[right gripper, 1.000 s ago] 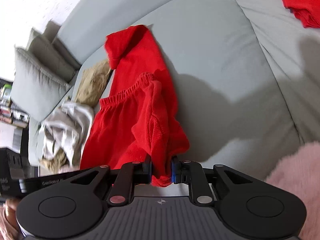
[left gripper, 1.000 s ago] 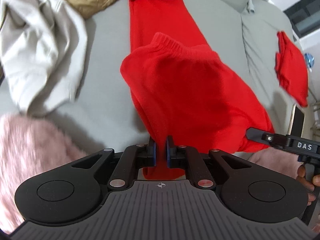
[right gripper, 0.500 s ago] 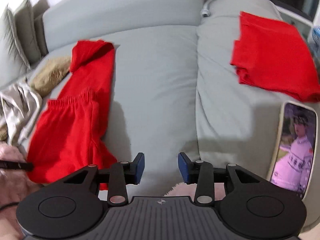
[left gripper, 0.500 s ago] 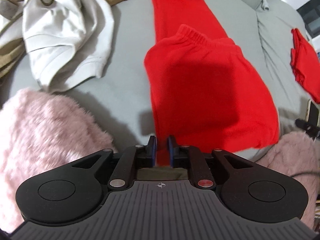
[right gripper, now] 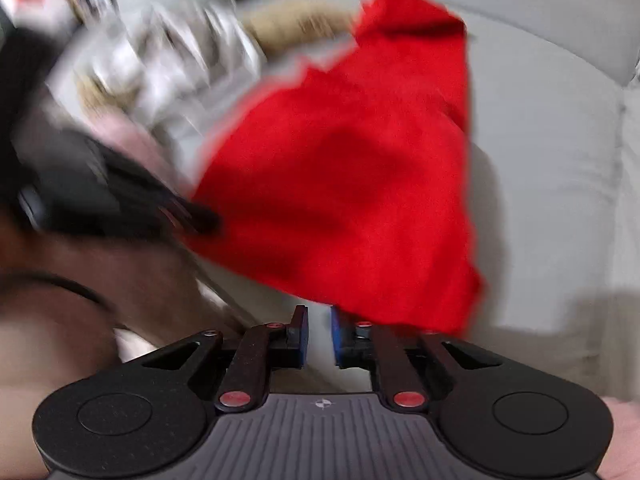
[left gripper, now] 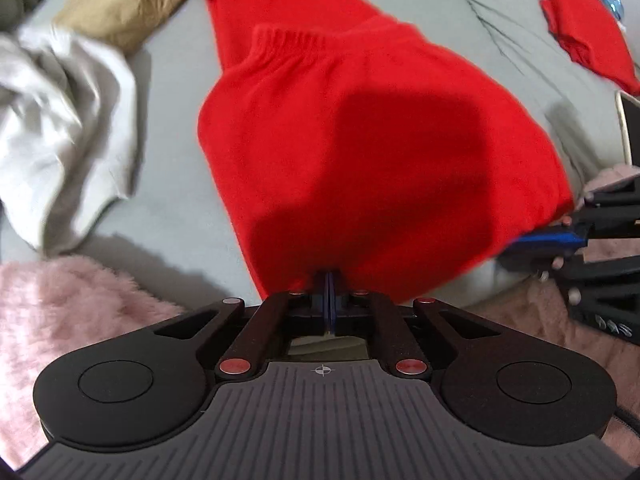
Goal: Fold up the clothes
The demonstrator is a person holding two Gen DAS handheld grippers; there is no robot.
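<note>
Red pants (left gripper: 360, 140) lie folded over on the grey sofa (left gripper: 176, 80), one leg running to the back. My left gripper (left gripper: 329, 280) is shut on their near edge. My right gripper (right gripper: 319, 320) is open with a narrow gap and empty, just short of the pants' near right corner (right gripper: 400, 200). It also shows in the left wrist view (left gripper: 560, 236), at that corner. The left gripper shows blurred in the right wrist view (right gripper: 140, 204).
A white garment (left gripper: 60, 120) and a tan garment (left gripper: 120, 8) lie at the left. Folded red clothing (left gripper: 584, 28) lies at the far right, with a phone (left gripper: 628, 120) near it. Pink fluffy fabric (left gripper: 60, 312) is at the near edge.
My right gripper swung left back to the pants' near corner and its fingers narrowed. My left gripper stayed shut on the pants and moved closer over them.
</note>
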